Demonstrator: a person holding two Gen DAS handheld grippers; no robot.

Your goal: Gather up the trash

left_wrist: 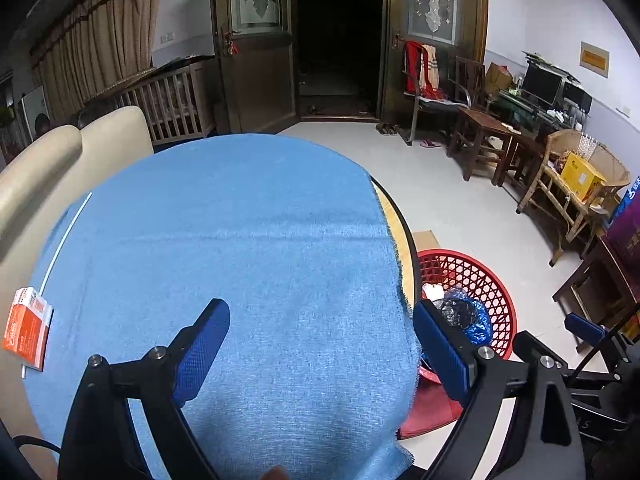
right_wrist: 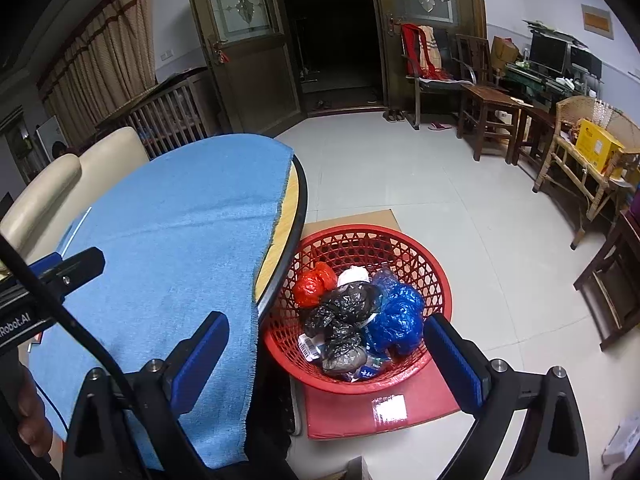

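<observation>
- The left gripper hangs over the blue woven tablecloth, its blue-padded jaws spread wide with nothing between them.
- The right gripper likewise stands wide open and empty, above the gap between the table edge and the red plastic lattice basket.
- The collected trash sits in that basket: a crinkled black plastic bag, a glossy blue one at its three o'clock, a knotted red one at its eleven o'clock.
- In the left wrist view, an orange-and-white cardboard box lies at the cloth's nine o'clock edge, with a thin white straw-like stick just beyond it.
- If these are trash, the left gripper probably suits the box best: approach low, close on its flat faces, avoid snagging the frayed, soft cloth.
- The stick is slim and may slip; pinch it squarely.
</observation>
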